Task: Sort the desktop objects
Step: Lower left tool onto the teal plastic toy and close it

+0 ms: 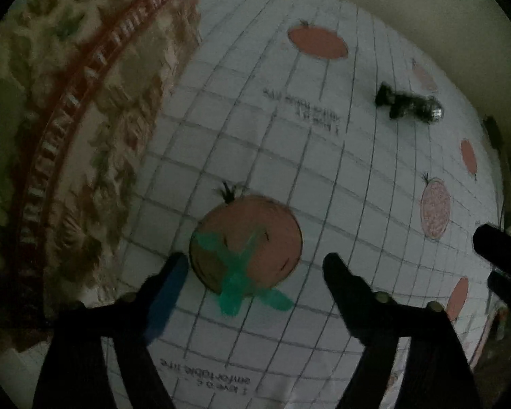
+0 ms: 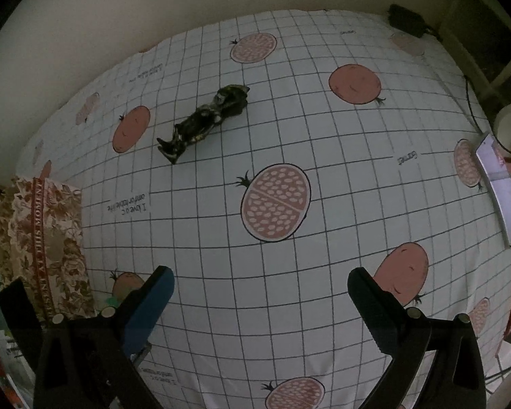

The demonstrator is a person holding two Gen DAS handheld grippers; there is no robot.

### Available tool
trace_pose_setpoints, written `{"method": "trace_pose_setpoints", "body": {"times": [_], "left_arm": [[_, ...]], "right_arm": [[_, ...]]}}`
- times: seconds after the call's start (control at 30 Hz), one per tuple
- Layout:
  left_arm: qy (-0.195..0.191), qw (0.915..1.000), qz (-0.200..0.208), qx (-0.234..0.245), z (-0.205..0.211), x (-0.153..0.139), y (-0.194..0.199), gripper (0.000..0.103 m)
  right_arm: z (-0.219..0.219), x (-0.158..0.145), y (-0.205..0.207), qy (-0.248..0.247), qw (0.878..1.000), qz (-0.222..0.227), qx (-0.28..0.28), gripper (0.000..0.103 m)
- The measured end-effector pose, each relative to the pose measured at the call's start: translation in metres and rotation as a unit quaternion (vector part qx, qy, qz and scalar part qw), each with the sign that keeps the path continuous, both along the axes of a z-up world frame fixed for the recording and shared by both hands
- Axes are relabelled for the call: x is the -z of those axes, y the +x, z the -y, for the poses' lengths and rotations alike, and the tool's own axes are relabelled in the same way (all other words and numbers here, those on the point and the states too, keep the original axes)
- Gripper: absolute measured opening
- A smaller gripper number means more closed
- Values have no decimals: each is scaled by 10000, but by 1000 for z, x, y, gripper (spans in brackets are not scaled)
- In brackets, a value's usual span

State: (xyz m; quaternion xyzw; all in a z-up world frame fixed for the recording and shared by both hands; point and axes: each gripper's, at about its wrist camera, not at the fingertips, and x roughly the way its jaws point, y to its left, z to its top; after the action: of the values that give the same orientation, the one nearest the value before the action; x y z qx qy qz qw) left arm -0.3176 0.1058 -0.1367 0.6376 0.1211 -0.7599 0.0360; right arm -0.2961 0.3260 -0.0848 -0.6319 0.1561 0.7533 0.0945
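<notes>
A white grid-patterned tablecloth printed with pink pomegranates covers the table. A floral fabric-covered box with a red lettered band sits at its left edge. A dark figurine lies flat mid-cloth, well apart from both grippers. A small teal star-shaped toy lies between the spread fingers of the left gripper. The right gripper hangs spread, holding nothing.

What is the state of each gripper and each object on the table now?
Left gripper: open, empty, above the green toy.
Right gripper: open, empty.
Green toy: lying flat on the cloth, between the left fingers.
Dark figure: lying on its side, untouched.
Floral box: at the table edge.
Phone: screen lit.
</notes>
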Motion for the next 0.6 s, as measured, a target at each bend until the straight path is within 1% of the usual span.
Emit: {"method": "trace_pose_setpoints", "body": {"times": [0.07, 0.1, 0.13, 0.2, 0.27, 0.33, 0.37, 0.53, 0.6], "left_arm": [[8, 10000, 58, 28, 0, 1, 0, 77], [-47, 10000, 54, 51, 0, 1, 0, 75], [-139, 9998, 62, 106, -2, 1, 1, 73], [-330, 9992, 86, 200, -5, 1, 3, 66], [-486, 9983, 75, 306, -8, 1, 5, 64], [-685, 9967, 72, 434, -12, 2, 7, 60], [-715, 9963, 28, 478, -14, 1, 9, 58], [-735, 9958, -79, 537, -14, 1, 14, 56], [-746, 9953, -121, 611, -16, 0, 16, 50]], "right_arm": [[1, 0, -1, 0, 10000, -2, -12, 103], [2, 1, -2, 1, 10000, 2, -21, 103], [3, 1, -3, 5, 10000, 9, -31, 103], [5, 3, -4, 7, 10000, 29, -51, 103], [5, 3, -6, 7, 10000, 36, -80, 103], [7, 3, -6, 12, 9999, 39, -102, 103], [8, 3, -7, 9, 9999, 40, -111, 103], [12, 4, -7, 19, 9999, 57, -146, 103], [12, 4, -7, 30, 9998, 64, -161, 103]]}}
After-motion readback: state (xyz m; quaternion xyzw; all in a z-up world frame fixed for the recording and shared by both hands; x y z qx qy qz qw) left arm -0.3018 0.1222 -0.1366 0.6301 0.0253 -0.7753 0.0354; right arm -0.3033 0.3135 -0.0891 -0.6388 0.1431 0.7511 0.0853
